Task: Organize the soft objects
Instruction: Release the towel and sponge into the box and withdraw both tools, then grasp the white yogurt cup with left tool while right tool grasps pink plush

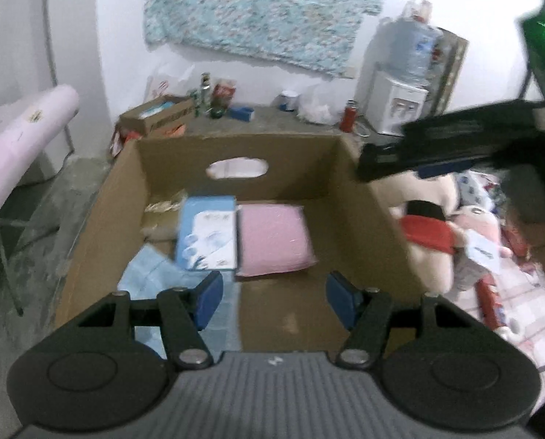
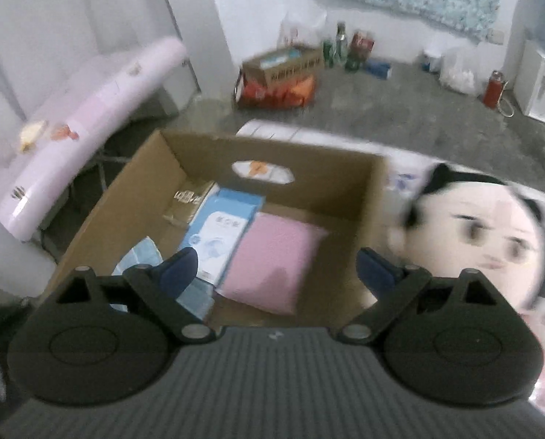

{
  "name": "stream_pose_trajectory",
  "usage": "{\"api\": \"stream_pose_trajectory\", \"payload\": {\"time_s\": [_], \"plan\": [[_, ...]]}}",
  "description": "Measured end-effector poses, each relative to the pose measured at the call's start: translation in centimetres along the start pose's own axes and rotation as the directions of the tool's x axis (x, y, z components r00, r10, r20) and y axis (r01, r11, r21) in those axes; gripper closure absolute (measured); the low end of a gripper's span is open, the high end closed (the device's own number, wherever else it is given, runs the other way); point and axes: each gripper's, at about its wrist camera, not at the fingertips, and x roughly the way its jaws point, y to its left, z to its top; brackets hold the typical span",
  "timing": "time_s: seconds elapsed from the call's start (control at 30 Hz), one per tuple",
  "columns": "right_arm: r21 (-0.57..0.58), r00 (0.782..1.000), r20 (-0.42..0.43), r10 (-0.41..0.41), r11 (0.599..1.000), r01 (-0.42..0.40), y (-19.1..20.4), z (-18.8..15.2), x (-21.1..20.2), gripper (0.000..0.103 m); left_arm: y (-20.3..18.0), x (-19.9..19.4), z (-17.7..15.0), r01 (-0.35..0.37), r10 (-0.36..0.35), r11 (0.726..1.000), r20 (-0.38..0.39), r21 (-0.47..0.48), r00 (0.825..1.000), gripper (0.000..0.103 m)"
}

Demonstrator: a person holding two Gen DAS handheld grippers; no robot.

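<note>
Both fingers released, left gripper (image 1: 274, 300) and right gripper (image 2: 277, 274) over cardboard box (image 1: 363, 190); labels unreadable

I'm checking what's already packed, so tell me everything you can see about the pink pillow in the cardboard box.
The pink pillow is a small, plain, roughly square cushion in pale pink fabric that looks soft and puffy, with no print visible. It lies flat on the floor of the open cardboard box, toward the right half. Its left edge runs along the blue and white packet, apparently touching it. Bare cardboard shows in front of it. Neither gripper touches it; both hover above the box, jaws open.
</note>
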Motion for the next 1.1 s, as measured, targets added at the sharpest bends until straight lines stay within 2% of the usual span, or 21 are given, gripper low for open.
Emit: {"api": "stream_pose_trajectory", "payload": {"time_s": [0.1, 0.17, 0.23, 0.3, 0.37, 0.47, 0.57, 0.67, 0.77, 0.83, 0.9, 1.1], "plan": [[0.093, 0.998, 0.041, 0.049, 0.994, -0.053, -6.0, -1.9, -5.3, 0.009, -2.9, -0.5, 0.2, 0.028, -0.029, 0.997, 0.015, 0.065, 0.999, 0.039], [0.144, 0.996, 0.086, 0.035, 0.989, -0.047, -10.9, -3.8, -9.1, 0.009, -5.4, -0.6, 0.4, 0.045, -0.048, 0.991, 0.019, 0.125, 0.999, 0.039], [0.149, 0.993, 0.111, -0.041, 0.988, 0.025, -14.7, -5.7, -12.0, 0.008, -8.0, -0.4, 0.7, 0.073, -0.077, 0.980, 0.017, 0.183, 0.997, 0.039], [0.115, 0.974, 0.142, -0.178, 0.980, 0.162, -18.2, -7.8, -14.4, 0.007, -11.2, 0.2, 1.1, 0.117, -0.122, 0.963, 0.008, 0.242, 0.992, 0.039], [0.091, 0.951, 0.166, -0.263, 0.964, 0.250, -21.2, -9.8, -16.2, 0.007, -14.4, 1.2, 1.4, 0.166, -0.171, 0.940, -0.009, 0.299, 0.985, 0.039], [0.125, 0.952, 0.173, -0.254, 0.964, 0.234, -25.2, -12.7, -17.5, 0.007, -19.8, 4.2, 1.4, 0.228, -0.221, 0.893, -0.064, 0.389, 0.973, 0.035], [0.192, 0.967, 0.170, -0.189, 0.969, 0.156, -28.2, -15.7, -17.4, 0.007, -24.0, 7.7, 1.0, 0.269, -0.254, 0.864, -0.094, 0.426, 0.963, 0.035], [0.195, 0.980, 0.140, -0.143, 0.974, 0.114, -29.0, -17.9, -15.9, 0.007, -26.4, 11.3, 0.8, 0.248, -0.220, 0.860, -0.113, 0.447, 0.969, 0.036], [0.163, 0.982, 0.143, -0.126, 0.981, 0.102, -29.1, -18.7, -14.9, 0.007, -27.7, 13.9, 0.5, 0.193, -0.162, 0.873, -0.106, 0.447, 0.981, 0.041], [0.148, 0.980, 0.157, -0.125, 0.984, 0.102, -28.2, -18.7, -14.9, 0.007, -28.1, 14.1, 0.3, 0.163, -0.152, 0.859, -0.063, 0.485, 0.986, 0.041], [0.158, 0.976, 0.177, -0.128, 0.982, 0.101, -28.4, -18.2, -14.7, 0.007, -28.4, 14.4, 0.1, 0.105, -0.097, 0.837, -0.042, 0.537, 0.994, 0.040], [0.121, 0.981, 0.184, -0.052, 0.992, 0.029, -28.3, -16.4, -13.4, 0.007, -27.1, 15.2, -0.7, 0.130, -0.094, 0.831, -0.094, 0.541, 0.991, 0.041]]}}
